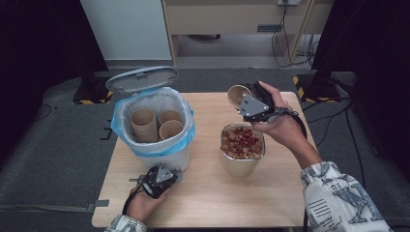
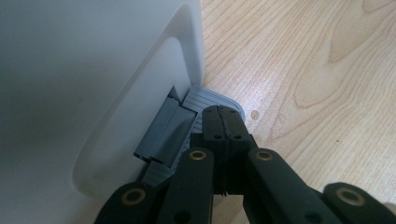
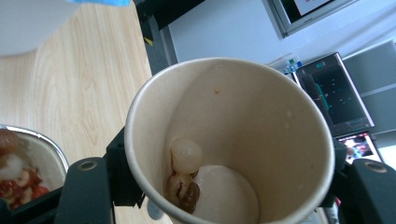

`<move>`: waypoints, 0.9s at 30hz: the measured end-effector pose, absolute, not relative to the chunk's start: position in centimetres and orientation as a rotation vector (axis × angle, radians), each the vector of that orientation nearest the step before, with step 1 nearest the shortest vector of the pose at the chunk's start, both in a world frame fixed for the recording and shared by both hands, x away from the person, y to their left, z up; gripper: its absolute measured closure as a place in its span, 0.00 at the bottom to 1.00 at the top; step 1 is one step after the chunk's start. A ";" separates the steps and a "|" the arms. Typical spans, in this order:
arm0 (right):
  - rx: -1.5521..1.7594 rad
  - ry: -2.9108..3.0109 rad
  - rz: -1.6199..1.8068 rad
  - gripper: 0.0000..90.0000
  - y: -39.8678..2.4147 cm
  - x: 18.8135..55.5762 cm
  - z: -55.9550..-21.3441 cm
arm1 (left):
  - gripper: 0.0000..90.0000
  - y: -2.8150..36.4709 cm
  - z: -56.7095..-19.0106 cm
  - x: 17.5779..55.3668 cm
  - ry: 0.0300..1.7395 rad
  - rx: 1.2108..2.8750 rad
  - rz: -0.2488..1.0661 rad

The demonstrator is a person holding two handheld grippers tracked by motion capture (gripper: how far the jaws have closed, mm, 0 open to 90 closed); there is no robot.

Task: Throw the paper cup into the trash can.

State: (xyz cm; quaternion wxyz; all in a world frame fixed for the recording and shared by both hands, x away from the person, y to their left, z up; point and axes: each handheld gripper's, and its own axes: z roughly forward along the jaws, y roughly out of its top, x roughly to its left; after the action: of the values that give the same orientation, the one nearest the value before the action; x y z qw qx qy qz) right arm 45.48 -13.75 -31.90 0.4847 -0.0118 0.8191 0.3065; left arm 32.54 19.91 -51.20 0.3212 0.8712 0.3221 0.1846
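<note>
My right gripper (image 1: 245, 100) is shut on a brown paper cup (image 1: 237, 94), held tilted on its side above the table's far edge, just behind a metal container (image 1: 241, 165). In the right gripper view the cup (image 3: 261, 102) sits between the black fingers (image 3: 88, 191), and a few food bits (image 3: 184, 172) cling near its bottom. The container holds red and pale food scraps (image 1: 241, 142). My left gripper (image 1: 175, 175) is shut, and its tip (image 2: 224, 116) rests on the grey pedal (image 2: 212, 99) of a white bin (image 1: 162, 153).
The bin's lid (image 1: 141, 79) stands open and a blue bag lines its rim. Three paper cups (image 1: 144, 124) stand inside it. The wooden table (image 1: 208, 193) is bare in front of the container. Dark floor and cables surround the table.
</note>
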 end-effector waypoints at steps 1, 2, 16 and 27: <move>-0.023 1.999 0.755 0.35 -13.7 45.5 -31.9 | 1.00 19.9 -51.2 32.5 0.846 2.289 0.485; -0.011 2.004 0.774 0.35 -13.7 45.6 -31.8 | 1.00 19.9 -51.2 32.6 0.844 2.288 0.484; 0.121 2.086 1.039 0.35 -12.4 46.0 -31.2 | 1.00 20.0 -51.2 32.6 0.845 2.286 0.482; 0.230 2.123 1.208 0.35 -11.4 46.7 -31.0 | 1.00 20.0 -51.2 32.6 0.840 2.291 0.486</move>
State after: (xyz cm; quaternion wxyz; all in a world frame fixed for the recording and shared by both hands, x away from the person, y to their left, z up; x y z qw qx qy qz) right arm 46.65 -11.43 -31.02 0.3374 0.0884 0.8146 0.4635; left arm 32.60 20.00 -51.20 0.3211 0.8721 0.3198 0.1848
